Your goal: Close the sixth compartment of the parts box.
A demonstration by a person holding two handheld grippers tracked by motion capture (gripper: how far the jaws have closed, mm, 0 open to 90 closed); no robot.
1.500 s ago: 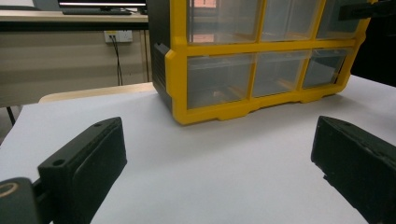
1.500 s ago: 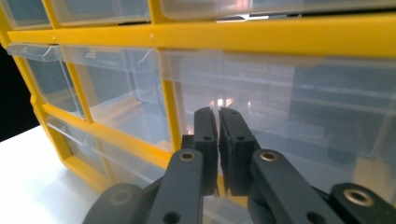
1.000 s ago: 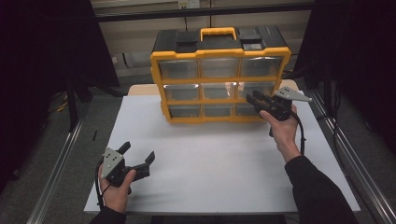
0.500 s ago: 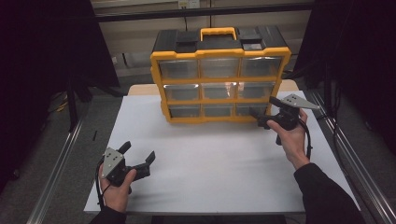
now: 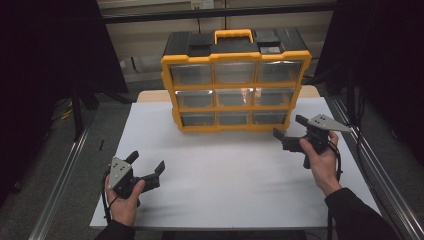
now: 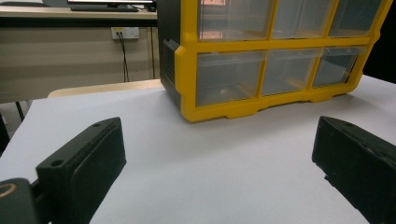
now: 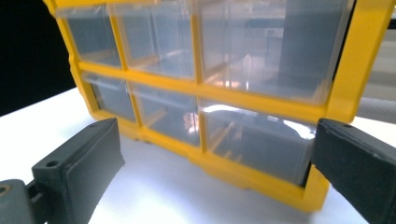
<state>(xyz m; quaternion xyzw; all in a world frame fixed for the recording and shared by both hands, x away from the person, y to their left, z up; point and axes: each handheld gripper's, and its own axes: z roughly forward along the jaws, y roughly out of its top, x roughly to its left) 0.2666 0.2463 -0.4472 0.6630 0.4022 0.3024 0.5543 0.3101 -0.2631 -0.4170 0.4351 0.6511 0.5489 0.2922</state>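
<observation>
Yellow drawer cabinet [image 5: 235, 82] stands at twelve o'clock, drawers facing the wide-open, empty right gripper [image 5: 289, 131] ready at four o'clock.

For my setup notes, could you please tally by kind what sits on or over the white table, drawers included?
Yellow drawer cabinet: 1
Clear drawers in it, three rows of three: 9
Hand-held tools, left tool and right tool, both open and empty: 2
Total: 12

Spread fingers [image 7: 84, 168] face yellow drawer cabinet [image 7: 261, 102].
</observation>
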